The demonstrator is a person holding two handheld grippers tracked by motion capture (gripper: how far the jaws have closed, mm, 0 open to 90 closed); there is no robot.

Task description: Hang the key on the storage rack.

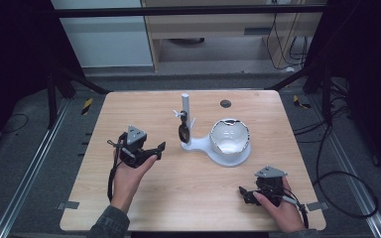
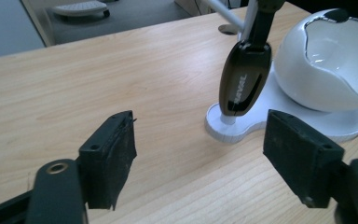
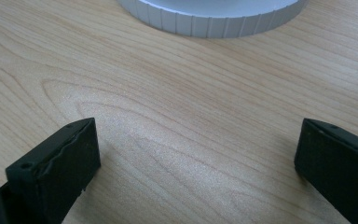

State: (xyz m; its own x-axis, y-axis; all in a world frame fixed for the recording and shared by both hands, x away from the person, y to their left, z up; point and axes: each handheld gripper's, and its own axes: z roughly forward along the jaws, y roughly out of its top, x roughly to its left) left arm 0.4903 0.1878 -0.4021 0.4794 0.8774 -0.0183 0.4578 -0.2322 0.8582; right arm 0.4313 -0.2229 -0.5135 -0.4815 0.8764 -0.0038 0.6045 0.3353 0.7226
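A white stand [image 1: 185, 106] rises from a flat white base [image 1: 198, 145] at the table's middle. From a peg on it hangs a glossy dark brown fob [image 1: 183, 132] with white lettering [image 2: 242, 81]. A white cracked-egg-shaped bowl [image 1: 230, 136] sits on the same base [image 2: 235, 133], to the right of the fob [image 2: 326, 65]. My left gripper [image 1: 158, 148] is left of the stand, jaws open and empty, pointing at the fob [image 2: 200, 158]. My right gripper [image 1: 243, 193] rests near the front right, open over bare wood [image 3: 198, 163], with the ribbed base rim [image 3: 214, 21] ahead.
A small black round grommet [image 1: 225, 103] sits in the wooden table [image 1: 144, 208] behind the bowl. Black frame struts flank the back corners. Cables lie on the floor to the right [image 1: 342, 173]. Bare wood spreads between the two grippers.
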